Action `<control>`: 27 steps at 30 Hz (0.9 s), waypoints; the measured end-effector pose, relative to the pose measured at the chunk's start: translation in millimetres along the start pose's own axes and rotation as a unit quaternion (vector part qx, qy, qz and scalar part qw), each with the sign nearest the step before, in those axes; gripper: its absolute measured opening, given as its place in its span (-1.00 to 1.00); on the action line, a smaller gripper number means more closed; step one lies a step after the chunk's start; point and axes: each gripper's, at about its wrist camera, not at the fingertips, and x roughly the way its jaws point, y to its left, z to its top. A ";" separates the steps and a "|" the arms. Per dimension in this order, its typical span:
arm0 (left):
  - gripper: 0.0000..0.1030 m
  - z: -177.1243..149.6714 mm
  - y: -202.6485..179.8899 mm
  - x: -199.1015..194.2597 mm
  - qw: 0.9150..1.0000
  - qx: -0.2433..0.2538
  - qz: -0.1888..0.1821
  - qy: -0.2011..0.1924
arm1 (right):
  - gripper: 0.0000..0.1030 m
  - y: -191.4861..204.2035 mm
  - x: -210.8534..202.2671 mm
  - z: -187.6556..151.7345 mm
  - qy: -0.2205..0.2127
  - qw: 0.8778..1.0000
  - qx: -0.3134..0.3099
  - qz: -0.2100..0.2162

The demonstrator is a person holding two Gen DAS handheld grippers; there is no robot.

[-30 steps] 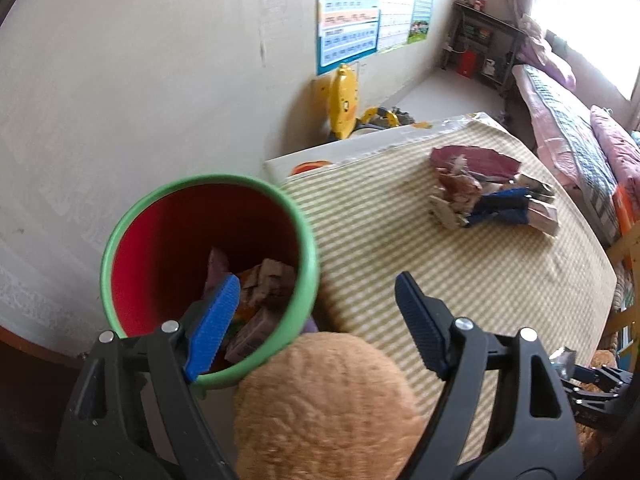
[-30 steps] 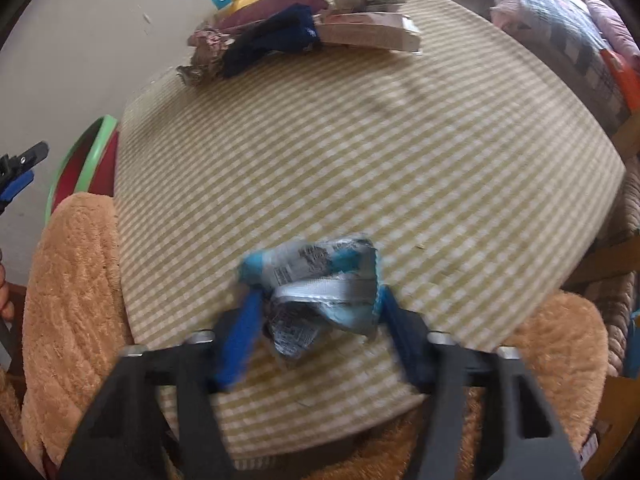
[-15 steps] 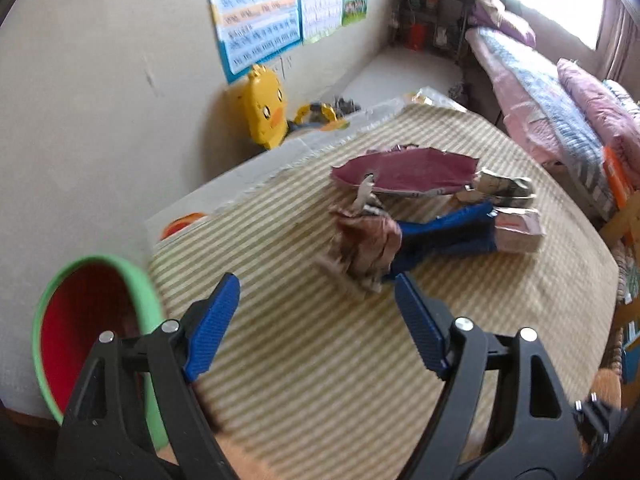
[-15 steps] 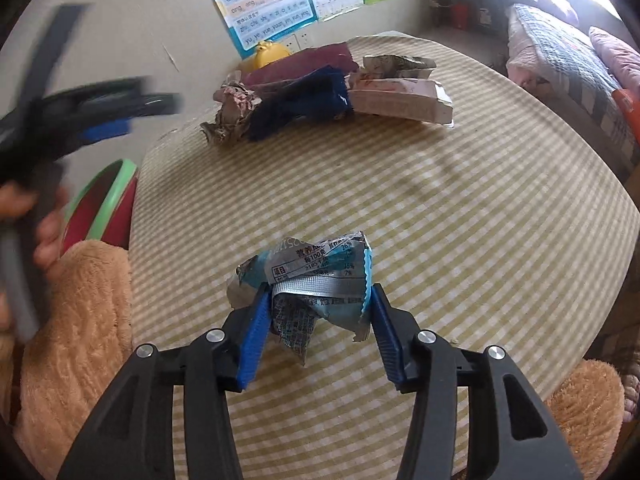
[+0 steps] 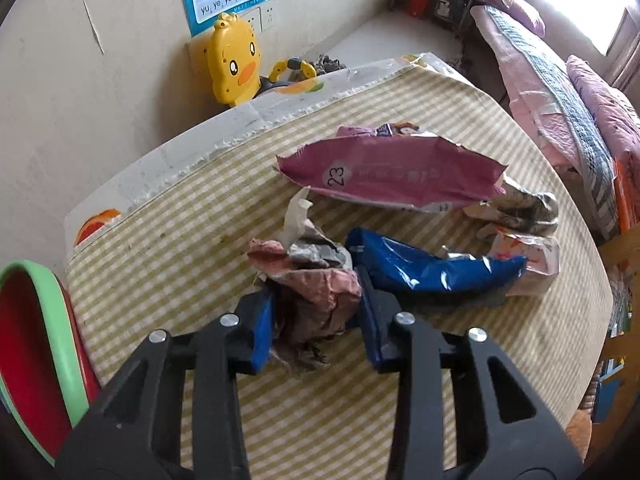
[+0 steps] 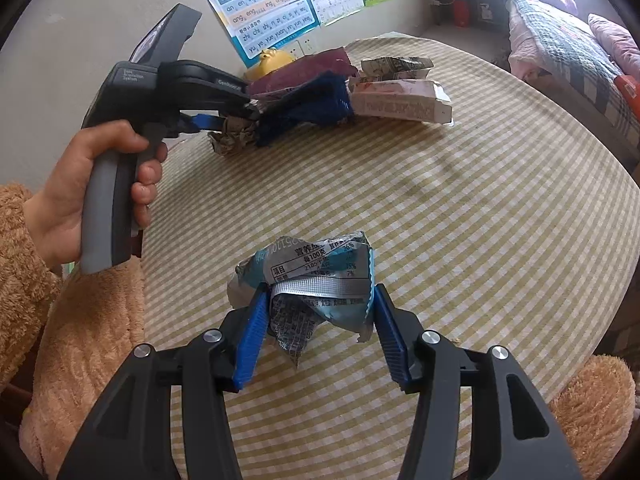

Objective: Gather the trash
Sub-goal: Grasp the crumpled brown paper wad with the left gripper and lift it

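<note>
- We see the table (image 5: 400, 420) first, round and covered in a yellow-and-white checked cloth; it fills most of both wrist views.
- At its left edge, in the left wrist view, stands the bin (image 5: 52, 344) — red inside with a green rim, only partly in frame.
- Toward the far side of the table lies a cluster of trash: a torn maroon bag (image 5: 392, 176) marked "23", a blue wrapper (image 5: 432, 268) just in front of it, and a white carton (image 6: 400, 102) touching the blue wrapper's right end.
- A yellow duck toy (image 5: 234, 62) sits against the wall behind the table, under the wall charts (image 6: 260, 8).
- Our left hand (image 6: 84, 192), in a fuzzy tan sleeve, grips the handle of the left claw (image 5: 316, 320).
- The left claw is narrowed around a crumpled pinkish-brown wrapper (image 5: 316, 292), its blue pads pressing both sides; the wad lies at the near end of the cluster, against the blue wrapper.
- The right claw (image 6: 316, 328) holds a crumpled silver-and-teal wrapper (image 6: 316, 280) between its pads, near our edge of the table and well apart from the cluster — whether the wrapper touches the cloth we cannot tell.
</note>
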 end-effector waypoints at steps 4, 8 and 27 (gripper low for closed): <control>-0.42 -11.2 2.8 -14.0 1.000 0.008 0.005 -0.005 | -0.01 1.5 -0.3 0.5 -0.001 1.000 -0.003 0.001; -0.42 -22.7 11.8 -29.4 1.000 0.002 0.001 -0.005 | -0.01 1.1 1.4 0.3 0.002 1.000 -0.003 -0.001; 0.24 -97.2 -9.6 -34.9 0.999 0.042 -0.001 0.033 | 0.03 0.0 8.7 0.4 0.016 1.000 -0.008 -0.016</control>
